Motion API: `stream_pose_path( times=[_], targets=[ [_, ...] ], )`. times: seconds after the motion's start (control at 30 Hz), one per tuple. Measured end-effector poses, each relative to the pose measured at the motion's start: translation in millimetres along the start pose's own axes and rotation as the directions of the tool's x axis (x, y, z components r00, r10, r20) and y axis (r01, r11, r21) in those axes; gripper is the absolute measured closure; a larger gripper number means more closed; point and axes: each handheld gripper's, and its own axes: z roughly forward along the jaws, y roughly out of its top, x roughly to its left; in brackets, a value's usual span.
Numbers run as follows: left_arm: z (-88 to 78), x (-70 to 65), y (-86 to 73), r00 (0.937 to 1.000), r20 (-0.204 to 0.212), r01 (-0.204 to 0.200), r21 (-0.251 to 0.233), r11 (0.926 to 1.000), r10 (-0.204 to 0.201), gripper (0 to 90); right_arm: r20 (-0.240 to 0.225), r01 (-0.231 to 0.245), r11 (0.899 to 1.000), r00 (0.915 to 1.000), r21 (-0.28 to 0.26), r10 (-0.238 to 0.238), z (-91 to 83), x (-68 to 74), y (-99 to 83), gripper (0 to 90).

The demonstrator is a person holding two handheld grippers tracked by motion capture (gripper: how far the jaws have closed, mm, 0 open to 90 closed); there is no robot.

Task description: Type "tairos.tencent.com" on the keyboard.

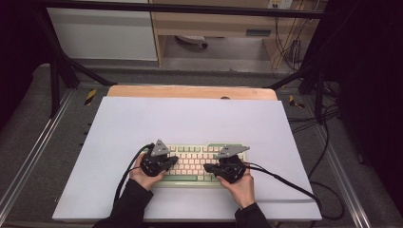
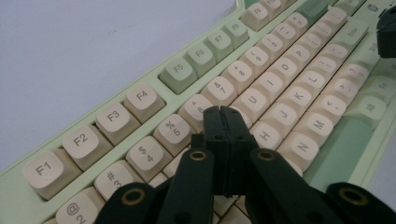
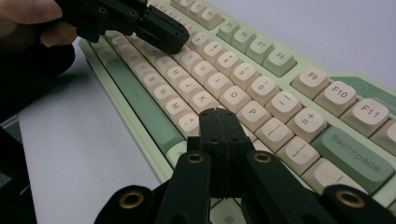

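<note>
Both grippers are clenched with nothing between their jaws. The left gripper (image 1: 167,161) sits over the left half of the keyboard (image 1: 192,162); in its own view (image 2: 222,113) the closed tips hang just above the keys around T, Y and G, near the 6 key (image 2: 200,108), though whether they touch a key cannot be told. The right gripper (image 1: 212,167) sits over the right half of the keyboard; in its own view (image 3: 217,114) the shut tips are over the keys below the P key (image 3: 252,113), near the right end of the green space bar (image 3: 144,105). That view also shows the left gripper (image 3: 170,37) farther along the keys.

The keyboard is pale green with cream keys and a few green ones, such as the Backspace key (image 3: 356,156). It lies near the front edge of a white board (image 1: 190,118), roughly in the middle from left to right. The board rests on a wooden table (image 1: 190,91). The person's left hand (image 1: 145,175) and right hand (image 1: 242,185) come in from the bottom, in dark sleeves, and a black cable (image 1: 285,183) trails off to the right.
</note>
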Motion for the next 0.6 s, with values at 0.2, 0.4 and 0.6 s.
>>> stream_pose_path(
  times=[0.2,0.4,0.6],
  targets=[
    [-9.1,-1.3,0.0,0.9999,0.009,-0.007,-0.010,0.9999,0.007,89.8,-0.002,0.000,1.000,1.0000,-0.004,0.000,-1.6,0.1,0.7,90.0],
    [-19.5,0.8,-1.7,0.9999,0.015,-0.001,-0.021,0.9998,0.001,89.8,0.000,-0.002,1.000,1.0000,-0.010,0.002,-2.6,0.1,1.3,90.0],
    [-26.9,1.3,-3.6,0.9999,0.016,-0.002,-0.025,0.9997,0.003,89.8,0.001,-0.003,1.000,1.0000,-0.012,0.003,-3.3,0.0,2.0,90.0]
  ],
)
